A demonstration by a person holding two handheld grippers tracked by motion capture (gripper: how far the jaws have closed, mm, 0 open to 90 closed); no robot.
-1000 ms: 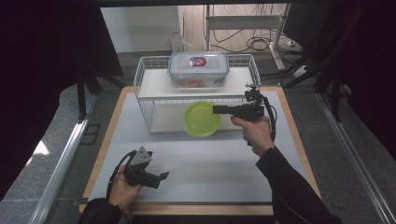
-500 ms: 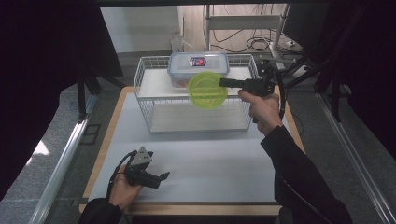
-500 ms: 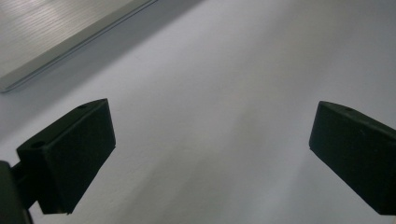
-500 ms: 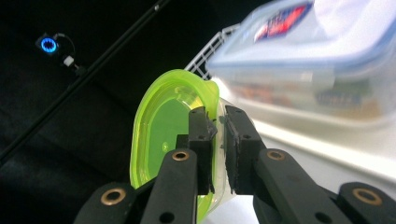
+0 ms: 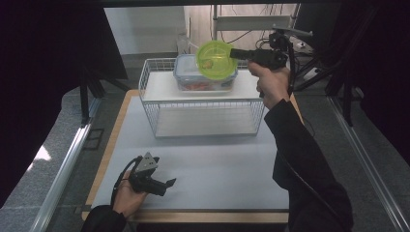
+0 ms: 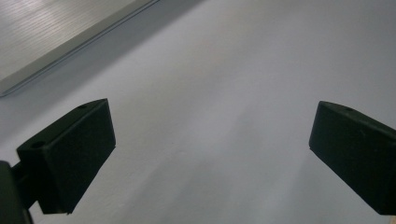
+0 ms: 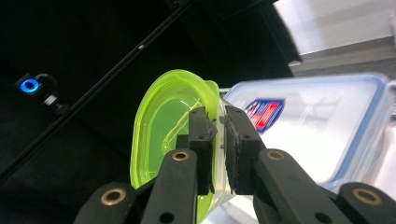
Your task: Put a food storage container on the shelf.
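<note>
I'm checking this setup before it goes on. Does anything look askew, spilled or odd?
Nothing spilled or damaged. The one oddity: the green lid is held on edge by its rim in the right gripper, above the clear lidded container on the wire rack. The left gripper rests open on the table.

Rising with the right gripper (image 5: pixel 235 52): green bowl (image 5: pixel 216 60), from the rack's lower level to above the lidded container (image 5: pixel 186 77).

Translucent green bowl (image 5: pixel 216 59) tilted, aloft above the rack.
</note>
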